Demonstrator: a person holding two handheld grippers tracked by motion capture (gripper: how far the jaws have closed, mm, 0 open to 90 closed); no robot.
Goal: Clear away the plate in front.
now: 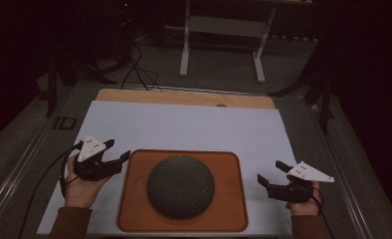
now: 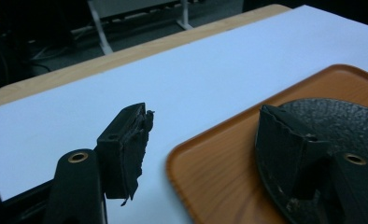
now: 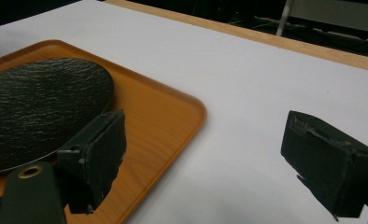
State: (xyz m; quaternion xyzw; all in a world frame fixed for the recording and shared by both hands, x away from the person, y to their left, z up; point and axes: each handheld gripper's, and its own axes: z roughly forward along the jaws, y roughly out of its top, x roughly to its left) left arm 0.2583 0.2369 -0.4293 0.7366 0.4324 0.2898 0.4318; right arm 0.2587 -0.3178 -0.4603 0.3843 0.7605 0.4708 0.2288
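An orange-brown wooden tray [image 1: 134, 199] lies on the white sheet [image 1: 184, 124] near the front edge, with a round dark textured plate [image 1: 181, 186] resting flat in its middle. My left gripper [image 1: 115, 152] is held open just left of the tray's upper left corner, nothing between its jaws. In the left gripper view the tray's corner [image 2: 205, 163] and the plate [image 2: 341, 121] sit close ahead. My right gripper [image 1: 272, 172] is open to the right of the tray, above bare sheet. The right gripper view has the tray [image 3: 163, 107] and plate [image 3: 37, 107] at left.
The white sheet covers a wooden table whose bare strip [image 1: 184, 96] shows at the back. Beyond it are a white frame stand [image 1: 224, 35] and cables [image 1: 134, 69] on the dark floor. A metal rail [image 1: 333, 164] runs along the table's right side.
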